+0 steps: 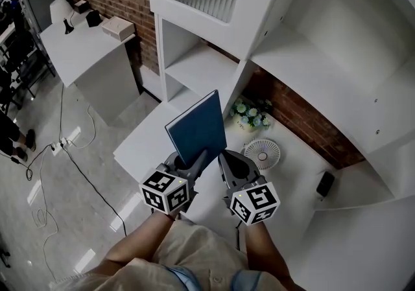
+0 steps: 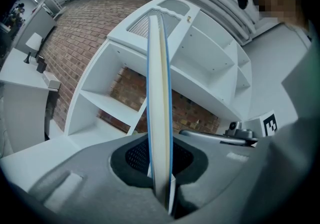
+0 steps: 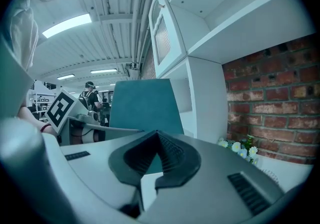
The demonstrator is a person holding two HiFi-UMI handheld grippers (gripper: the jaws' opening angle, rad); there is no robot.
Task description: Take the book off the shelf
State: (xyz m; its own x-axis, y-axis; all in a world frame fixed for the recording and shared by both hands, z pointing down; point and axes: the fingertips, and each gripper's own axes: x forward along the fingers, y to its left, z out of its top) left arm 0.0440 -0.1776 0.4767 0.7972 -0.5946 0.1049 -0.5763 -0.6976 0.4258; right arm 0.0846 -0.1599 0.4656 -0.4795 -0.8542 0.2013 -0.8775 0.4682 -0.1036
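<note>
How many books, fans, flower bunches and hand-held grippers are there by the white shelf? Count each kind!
Book: 1
Fan: 1
Flower bunch: 1
Left hand-held gripper and right hand-held gripper: 2
Total: 5

Illumination is bright, even and overhead. In the right gripper view, ceiling strip lights (image 3: 67, 24) left of the shelf unit (image 3: 200, 88) supply it.

In the head view, the white panels of the shelf unit are close to washed out. The floor (image 1: 58, 231) left of the shelf unit carries pale reflected streaks. Shadows are soft. The brick recess (image 1: 305, 121) under the shelf unit reads darker.

Both gripper views show fisheye curvature: shelf unit edges bow and the corners are black. The left tool (image 2: 161, 178) and right tool (image 3: 150, 168) bodies, nearest the lens, are soft. The shelf unit beyond them is sharper.
</note>
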